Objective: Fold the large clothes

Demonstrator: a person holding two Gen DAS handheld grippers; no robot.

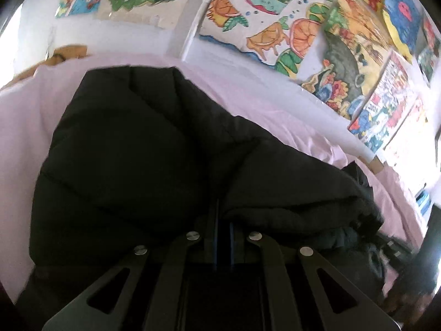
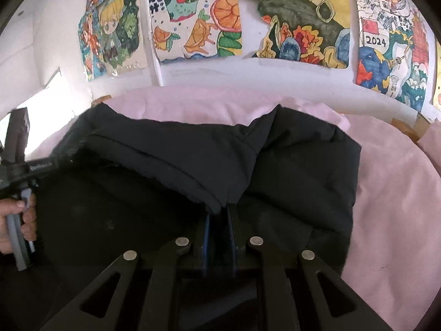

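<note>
A black padded jacket [image 1: 124,151] lies spread over a pink bed sheet [image 1: 275,104]. In the left wrist view my left gripper [image 1: 223,215] is shut on a bunched edge of the jacket, which drapes over its tips. The right wrist view shows the same jacket [image 2: 289,165], with a folded flap running down to my right gripper [image 2: 220,215]. That gripper is shut on the flap's lower edge. At the left edge of that view, a hand [image 2: 16,220] grips the handle of the left tool, whose fingers reach into the jacket's left side.
The pink sheet [image 2: 386,193] extends to the right of the jacket. Behind the bed stands a white wall with several colourful drawings [image 2: 303,13] and a white pipe [image 2: 154,41]. A wooden bed frame [image 2: 408,127] shows at the far right edge.
</note>
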